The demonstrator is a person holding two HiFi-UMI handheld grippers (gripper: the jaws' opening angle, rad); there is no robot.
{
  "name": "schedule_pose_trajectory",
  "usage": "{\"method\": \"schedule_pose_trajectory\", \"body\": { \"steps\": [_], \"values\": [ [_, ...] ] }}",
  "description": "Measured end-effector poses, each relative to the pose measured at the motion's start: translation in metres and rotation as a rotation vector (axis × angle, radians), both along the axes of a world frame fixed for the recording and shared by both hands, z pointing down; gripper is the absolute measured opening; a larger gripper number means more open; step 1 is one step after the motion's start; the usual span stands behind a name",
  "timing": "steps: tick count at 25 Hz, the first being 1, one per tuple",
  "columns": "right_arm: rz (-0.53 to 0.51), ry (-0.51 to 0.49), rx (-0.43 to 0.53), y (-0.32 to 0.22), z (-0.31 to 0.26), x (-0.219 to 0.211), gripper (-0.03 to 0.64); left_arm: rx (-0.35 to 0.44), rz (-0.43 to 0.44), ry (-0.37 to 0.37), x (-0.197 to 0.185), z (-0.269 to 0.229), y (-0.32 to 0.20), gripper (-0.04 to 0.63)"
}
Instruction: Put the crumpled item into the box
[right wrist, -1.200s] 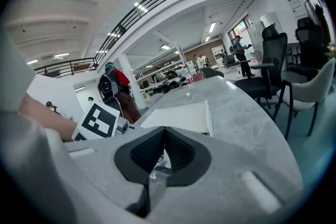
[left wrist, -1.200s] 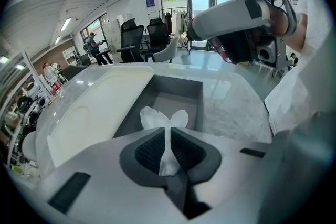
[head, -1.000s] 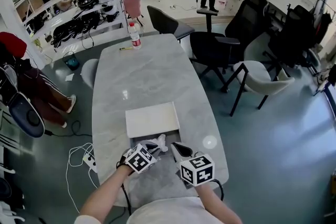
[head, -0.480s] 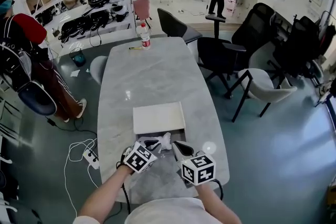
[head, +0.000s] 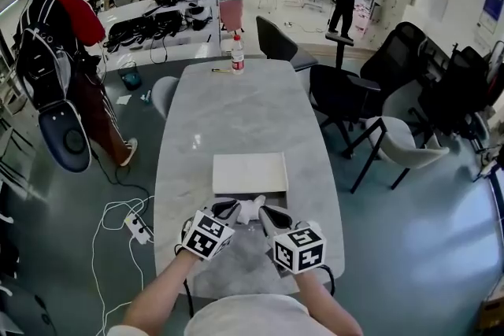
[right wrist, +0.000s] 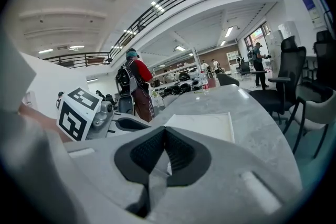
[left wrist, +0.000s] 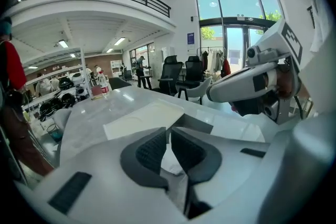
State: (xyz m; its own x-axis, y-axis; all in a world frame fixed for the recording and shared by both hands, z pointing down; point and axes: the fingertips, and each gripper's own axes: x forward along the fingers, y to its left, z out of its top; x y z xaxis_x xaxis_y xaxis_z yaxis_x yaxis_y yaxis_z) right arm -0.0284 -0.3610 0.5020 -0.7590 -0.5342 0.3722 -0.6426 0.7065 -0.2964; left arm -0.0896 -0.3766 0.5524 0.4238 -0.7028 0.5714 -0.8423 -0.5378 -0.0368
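A white crumpled item (head: 252, 207) hangs between my two grippers just above the table's near end. My left gripper (head: 228, 209) is shut on its left side, and the white wad (left wrist: 170, 162) shows between and below the jaws. My right gripper (head: 268, 215) is shut on its right side, with a white scrap (right wrist: 169, 168) under the closed pads. The shallow white box (head: 250, 173) lies flat on the grey marble table (head: 236, 114) just beyond both grippers. A grey flat panel (head: 236, 260) lies under the grippers, against the box's near edge.
A water bottle (head: 237, 53) stands at the table's far end. Black and white chairs (head: 346, 90) (head: 398, 142) line the right side. A person in red with a backpack (head: 59, 43) stands at the left. Cables and a power strip (head: 132, 224) lie on the floor.
Both grippers have stayed shut on the crumpled item, close to the box's near edge. The head view has shifted, and the person in red has come further into view.
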Motion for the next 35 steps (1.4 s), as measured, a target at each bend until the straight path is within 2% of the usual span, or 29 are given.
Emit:
{"method": "schedule_pose_trajectory", "body": {
  "steps": [4,11,16,23,35],
  "values": [
    [-0.02,-0.001,0.015,0.003,-0.009,-0.006,0.005,0.043,-0.067,0.05,-0.008,-0.019,0.006,0.021],
    [-0.03,-0.017,0.036,0.004,-0.017,-0.014,0.005,0.102,-0.193,0.184,-0.02,-0.043,0.018,0.021],
    [-0.041,-0.018,0.062,0.007,-0.024,-0.019,0.005,0.14,-0.266,0.242,-0.033,-0.055,0.022,0.02],
    [-0.038,-0.024,0.071,0.006,-0.023,-0.018,0.005,0.148,-0.286,0.241,-0.036,-0.053,0.023,0.018],
    [-0.039,-0.028,0.063,0.01,-0.026,-0.017,0.005,0.137,-0.264,0.231,-0.029,-0.054,0.025,0.018]
  ]
}}
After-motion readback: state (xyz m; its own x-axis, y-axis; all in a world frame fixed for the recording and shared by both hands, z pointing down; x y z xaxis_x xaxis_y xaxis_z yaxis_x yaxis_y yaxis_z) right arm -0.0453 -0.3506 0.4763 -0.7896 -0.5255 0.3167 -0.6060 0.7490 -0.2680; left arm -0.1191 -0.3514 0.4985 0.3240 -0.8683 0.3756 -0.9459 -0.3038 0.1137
